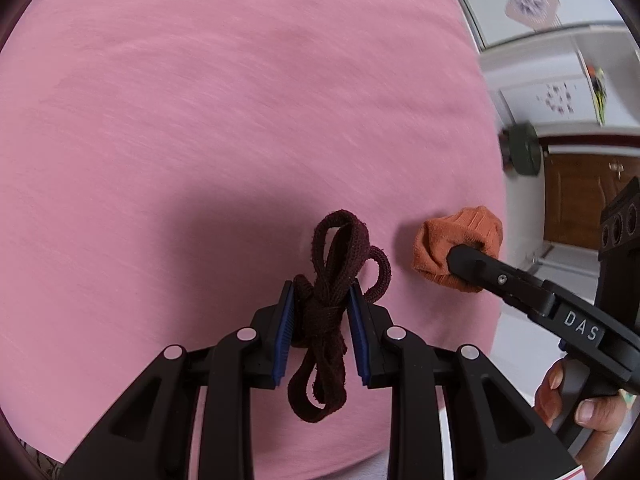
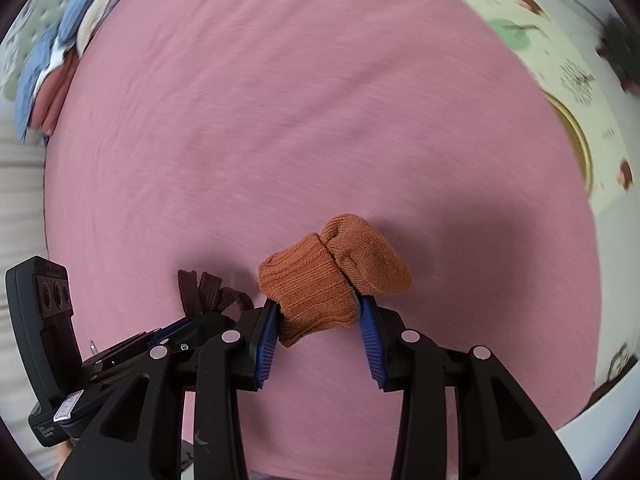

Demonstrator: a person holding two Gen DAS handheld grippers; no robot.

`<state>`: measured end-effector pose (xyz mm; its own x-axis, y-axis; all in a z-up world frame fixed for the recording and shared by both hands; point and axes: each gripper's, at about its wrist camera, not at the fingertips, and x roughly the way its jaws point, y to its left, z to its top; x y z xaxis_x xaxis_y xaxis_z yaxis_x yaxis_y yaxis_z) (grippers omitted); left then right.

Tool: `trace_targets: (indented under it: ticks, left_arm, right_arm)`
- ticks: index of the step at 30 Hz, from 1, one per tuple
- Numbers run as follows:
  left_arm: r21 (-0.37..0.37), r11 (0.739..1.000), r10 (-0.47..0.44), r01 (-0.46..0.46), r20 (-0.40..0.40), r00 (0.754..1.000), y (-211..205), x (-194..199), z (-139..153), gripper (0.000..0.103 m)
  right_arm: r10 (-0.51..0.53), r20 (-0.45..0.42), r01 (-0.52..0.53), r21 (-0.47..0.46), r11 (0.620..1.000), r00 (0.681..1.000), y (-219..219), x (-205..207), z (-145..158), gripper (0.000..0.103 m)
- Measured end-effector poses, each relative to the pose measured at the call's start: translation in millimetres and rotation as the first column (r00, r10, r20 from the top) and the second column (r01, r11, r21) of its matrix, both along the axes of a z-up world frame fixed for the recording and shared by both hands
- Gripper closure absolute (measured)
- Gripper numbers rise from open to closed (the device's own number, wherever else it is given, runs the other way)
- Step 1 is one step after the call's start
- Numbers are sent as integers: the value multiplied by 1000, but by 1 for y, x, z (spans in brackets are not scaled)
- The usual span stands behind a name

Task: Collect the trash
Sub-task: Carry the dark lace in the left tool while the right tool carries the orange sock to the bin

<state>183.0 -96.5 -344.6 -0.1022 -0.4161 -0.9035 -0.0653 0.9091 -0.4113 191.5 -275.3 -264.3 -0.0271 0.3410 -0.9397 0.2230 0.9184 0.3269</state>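
My left gripper [image 1: 322,298] is shut on a knotted dark maroon fabric strap [image 1: 332,280], held above a pink bedsheet [image 1: 220,100]; its loops stick out past the blue pads and a tail hangs below. Beside it on the right, my right gripper [image 1: 460,258] holds a rolled orange sock [image 1: 452,240]. In the right wrist view the right gripper [image 2: 318,314] is shut on the orange sock [image 2: 332,276], pads pressing both sides. The maroon strap [image 2: 204,290] and the left gripper [image 2: 168,332] show at lower left.
The pink sheet [image 2: 280,120] fills both views. Blue and white bedding [image 2: 68,28] lies bunched at the top left. A patterned pale mat [image 2: 568,80] and white cabinets [image 1: 560,100] lie past the sheet's right edge. A hand [image 1: 580,404] grips the right tool's handle.
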Motion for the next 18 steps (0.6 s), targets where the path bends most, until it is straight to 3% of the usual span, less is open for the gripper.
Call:
trace_targets:
  ticks: [10, 18]
  left_arm:
    - [-28, 991, -131, 131, 6, 991, -124, -27, 13, 77]
    - [-56, 973, -225, 225, 15, 974, -227, -20, 17, 77]
  right_arm:
    - [-139, -13, 139, 15, 990, 990, -120, -49, 13, 66]
    - [-233, -2, 233, 7, 972, 972, -217, -62, 23, 66]
